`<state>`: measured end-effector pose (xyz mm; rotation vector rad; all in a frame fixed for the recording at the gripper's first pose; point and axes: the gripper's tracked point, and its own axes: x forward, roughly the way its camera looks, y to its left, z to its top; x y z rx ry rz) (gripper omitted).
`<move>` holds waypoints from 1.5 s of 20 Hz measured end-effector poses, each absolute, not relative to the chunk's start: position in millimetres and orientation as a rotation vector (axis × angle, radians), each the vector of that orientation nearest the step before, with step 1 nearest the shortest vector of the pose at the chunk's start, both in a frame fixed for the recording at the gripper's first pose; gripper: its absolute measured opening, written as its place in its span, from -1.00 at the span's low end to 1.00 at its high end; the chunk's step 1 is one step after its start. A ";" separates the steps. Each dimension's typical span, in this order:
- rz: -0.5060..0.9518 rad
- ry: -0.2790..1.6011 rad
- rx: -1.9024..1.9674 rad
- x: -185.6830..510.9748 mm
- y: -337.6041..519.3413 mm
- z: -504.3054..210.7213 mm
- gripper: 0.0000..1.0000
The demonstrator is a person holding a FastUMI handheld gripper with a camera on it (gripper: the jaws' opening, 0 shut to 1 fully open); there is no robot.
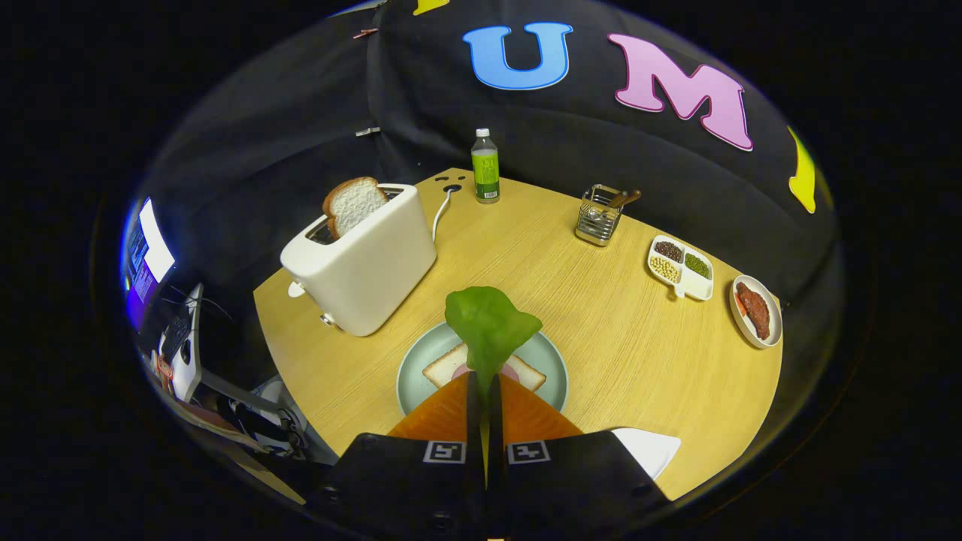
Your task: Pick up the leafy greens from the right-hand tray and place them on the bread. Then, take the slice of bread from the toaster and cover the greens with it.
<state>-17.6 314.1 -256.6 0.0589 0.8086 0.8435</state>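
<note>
I held the gripper [485,387] closed on the leafy greens [488,324], above the bread [451,366] on the plate [552,361]. Beyond them, the toaster [364,263] held a slice [353,204].

No words or numbers can be read here. The clear plastic bottle with the green label [485,166], at the back of the bench in the upper middle of the frame, has print too small to read. The two black-and-white square marker tags [444,451] at the bottom carry patterns, not letters.
</note>
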 end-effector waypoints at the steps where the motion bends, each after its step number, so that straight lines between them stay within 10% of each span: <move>1: 0.839 0.824 0.067 -16.5 321.1 -261.9 -0.89; 6: 0.779 0.860 0.099 -1.9 340.0 -281.5 -0.89; 9: 0.730 0.833 0.106 9.0 342.7 -286.0 0.40; 13: 0.703 0.813 0.105 9.8 337.6 -280.7 0.94; 30: 0.857 0.322 0.211 9.2 396.3 -11.3 0.98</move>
